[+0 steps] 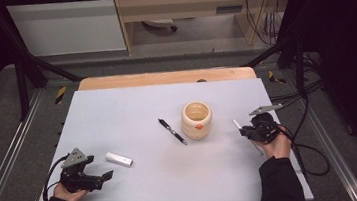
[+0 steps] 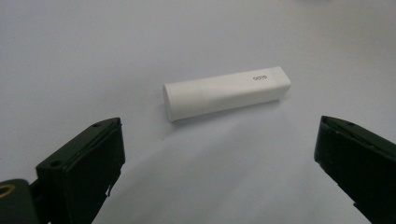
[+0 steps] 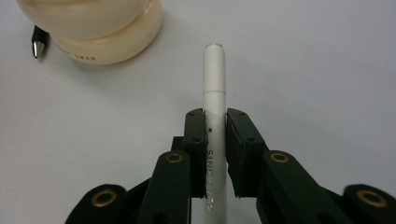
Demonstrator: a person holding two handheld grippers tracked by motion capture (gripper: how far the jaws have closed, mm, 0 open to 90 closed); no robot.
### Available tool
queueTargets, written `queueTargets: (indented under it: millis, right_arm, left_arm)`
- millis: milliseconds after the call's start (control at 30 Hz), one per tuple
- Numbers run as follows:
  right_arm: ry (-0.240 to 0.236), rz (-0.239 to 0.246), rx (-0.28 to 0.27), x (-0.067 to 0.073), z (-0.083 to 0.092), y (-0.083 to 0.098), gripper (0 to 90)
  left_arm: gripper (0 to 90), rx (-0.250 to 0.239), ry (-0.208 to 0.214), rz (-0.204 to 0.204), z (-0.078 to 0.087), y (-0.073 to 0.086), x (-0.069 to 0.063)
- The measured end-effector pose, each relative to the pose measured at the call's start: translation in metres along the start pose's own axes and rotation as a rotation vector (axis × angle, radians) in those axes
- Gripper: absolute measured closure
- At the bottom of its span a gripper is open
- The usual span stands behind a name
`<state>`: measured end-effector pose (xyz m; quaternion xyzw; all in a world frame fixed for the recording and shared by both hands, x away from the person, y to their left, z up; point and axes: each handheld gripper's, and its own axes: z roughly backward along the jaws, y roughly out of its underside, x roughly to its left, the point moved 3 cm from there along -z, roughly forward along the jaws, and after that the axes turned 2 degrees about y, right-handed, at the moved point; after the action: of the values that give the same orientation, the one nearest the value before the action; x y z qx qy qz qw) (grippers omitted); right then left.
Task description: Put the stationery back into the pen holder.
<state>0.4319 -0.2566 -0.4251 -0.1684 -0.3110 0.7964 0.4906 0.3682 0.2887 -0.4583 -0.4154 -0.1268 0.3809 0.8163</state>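
On the pale table (image 1: 132, 105) a cream cup (image 1: 197, 120) stands mid-right, seemingly a holder for the pens. The left gripper (image 1: 105, 176) gapes toward a white eraser-like block (image 2: 226, 93). The right gripper (image 3: 215, 154) pinches a white pen (image 3: 214, 88); a black pen (image 1: 172, 131) lies beside the cup.

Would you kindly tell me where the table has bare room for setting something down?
The far half of the table, beyond the cup, is bare, as is the near middle between the grippers. It is crowded around the cup, black pen and white pen.
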Motion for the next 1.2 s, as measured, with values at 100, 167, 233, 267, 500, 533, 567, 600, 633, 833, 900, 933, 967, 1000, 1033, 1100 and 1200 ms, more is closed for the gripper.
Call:
queueTargets:
  millis: [100,167,233,267,500,533,567,600,633,833,900,933,967,1000,1033,1100,1200]
  right_arm:
    - [-0.002,0.007,-0.010,0.001,0.004,-0.002,79.5]
    - [-0.005,0.002,-0.021,0.003,0.006,-0.003,79.4]
    - [-0.005,0.008,-0.031,0.004,0.008,-0.005,79.5]
    - [-0.008,0.007,-0.036,0.005,0.010,-0.005,79.4]
    - [-0.017,0.012,-0.074,0.010,0.018,-0.012,79.5]
    - [-0.016,0.011,-0.078,0.011,0.020,-0.014,79.5]
    - [-0.020,0.017,-0.079,0.011,0.021,-0.015,79.5]
    - [-0.020,0.019,-0.084,0.012,0.023,-0.016,79.5]
    - [-0.025,0.014,-0.090,0.013,0.024,-0.017,79.5]
    - [-0.040,0.023,-0.123,0.020,0.031,-0.024,79.5]
    - [-0.043,0.025,-0.134,0.022,0.033,-0.026,79.5]
    - [-0.046,0.025,-0.143,0.023,0.034,-0.028,79.5]
    - [-0.048,0.027,-0.151,0.024,0.035,-0.029,79.4]
    - [-0.052,0.027,-0.160,0.026,0.036,-0.031,79.5]
    - [-0.057,0.034,-0.173,0.027,0.037,-0.033,79.5]
    - [-0.059,0.034,-0.191,0.030,0.040,-0.036,79.5]
    - [-0.063,0.035,-0.222,0.034,0.044,-0.042,79.5]
  left_arm:
    - [2.1,0.001,0.000,0.000,0.000,0.000,0.000]
    - [2.0,0.000,0.000,0.002,0.000,0.000,0.000]
    - [2.1,-0.001,-0.001,0.002,0.000,0.000,0.000]
    - [2.0,0.000,-0.001,0.002,0.000,0.000,0.000]
    - [2.0,0.000,-0.002,0.002,0.000,0.000,0.000]
    - [2.1,0.001,-0.002,0.002,0.000,0.000,0.000]
    - [2.1,0.001,-0.002,0.002,0.000,0.000,0.000]
    - [2.0,0.000,-0.002,0.004,0.000,0.000,0.000]
    - [2.1,0.000,-0.002,0.005,-0.001,0.000,0.000]
    - [2.1,0.000,-0.003,0.005,0.000,0.000,0.000]
    - [2.1,0.001,-0.003,0.004,0.000,0.000,0.000]
    - [2.1,0.001,-0.003,0.004,0.000,0.000,0.000]
    - [2.1,0.001,-0.003,0.004,0.000,0.000,0.000]
    - [2.1,0.001,-0.003,0.005,0.000,0.000,0.000]
    - [2.1,0.001,-0.003,0.004,0.000,0.000,0.000]
    - [2.1,0.001,-0.003,0.004,0.000,0.000,0.000]
    - [2.1,0.000,-0.003,0.005,0.000,0.000,0.000]
